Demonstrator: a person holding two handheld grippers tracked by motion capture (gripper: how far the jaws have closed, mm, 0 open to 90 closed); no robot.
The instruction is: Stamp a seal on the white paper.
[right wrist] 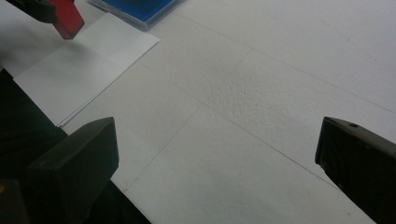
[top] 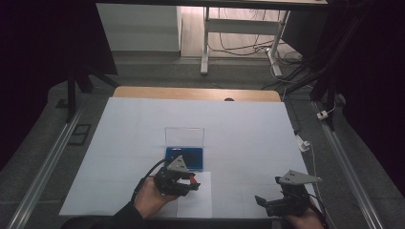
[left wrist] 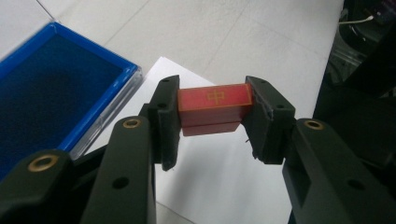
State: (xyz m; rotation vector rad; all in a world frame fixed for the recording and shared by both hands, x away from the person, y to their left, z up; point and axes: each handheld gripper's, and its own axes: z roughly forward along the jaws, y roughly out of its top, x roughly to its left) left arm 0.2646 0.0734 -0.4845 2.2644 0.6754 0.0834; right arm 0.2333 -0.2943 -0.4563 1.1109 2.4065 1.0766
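Open blue case (top: 184, 158) with upright clear lid (top: 184, 137) blocks table centre, just beyond the paper sheet (top: 198, 200). White table (top: 248, 129) bare right and far side.

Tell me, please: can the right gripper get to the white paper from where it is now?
Probably yes. The right gripper is open and holds nothing, and only bare table lies between it and the paper. The left gripper, shut on the red block, hangs over the paper's far part, so the near edge looks freer.
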